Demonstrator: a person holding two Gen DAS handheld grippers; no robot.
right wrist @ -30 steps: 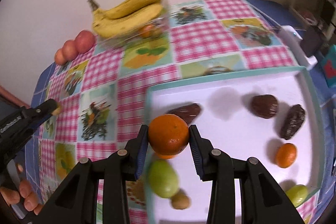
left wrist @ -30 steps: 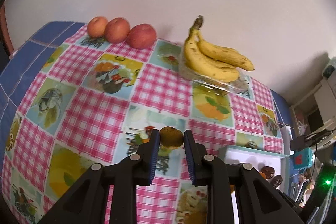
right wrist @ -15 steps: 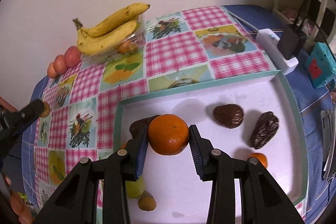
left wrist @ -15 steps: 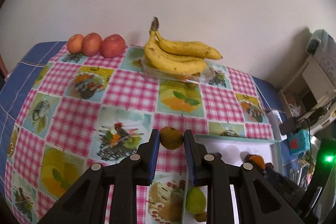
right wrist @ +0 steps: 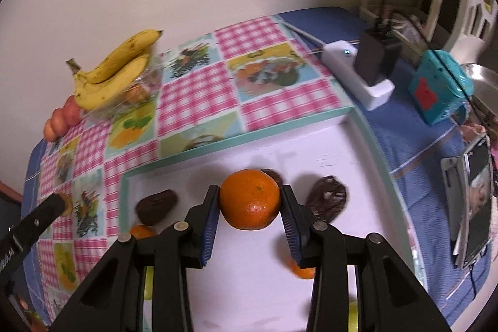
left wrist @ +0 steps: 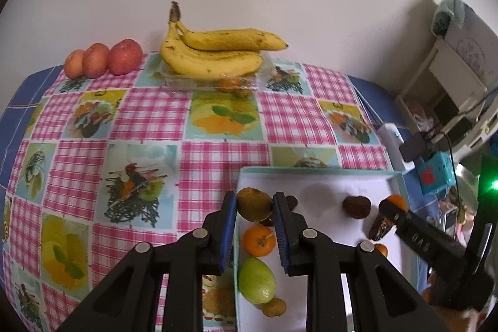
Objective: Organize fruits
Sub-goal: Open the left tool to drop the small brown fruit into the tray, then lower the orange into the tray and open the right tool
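My left gripper [left wrist: 253,204] is shut on a brownish-green kiwi-like fruit [left wrist: 253,203] and holds it over the left edge of the white tray [left wrist: 317,171]. My right gripper [right wrist: 250,198] is shut on an orange [right wrist: 249,198] above the tray's middle [right wrist: 280,133]. In the tray lie a small orange [left wrist: 259,240], a green lime-like fruit [left wrist: 256,280], a small brown fruit [left wrist: 274,307] and dark brown fruits [left wrist: 356,206]. The right gripper also shows at the tray's right side in the left wrist view [left wrist: 395,207].
Bananas [left wrist: 214,55] lie on a clear plastic box [left wrist: 214,81] at the back by the wall, with three red apples [left wrist: 104,58] to their left. A white charger with a black plug [right wrist: 361,69], a teal box [right wrist: 439,86] and a phone [right wrist: 473,201] lie right of the tray.
Both grippers have moved right with their fruits. The left one now reaches the tray's left edge; the right one is further over the tray's middle.
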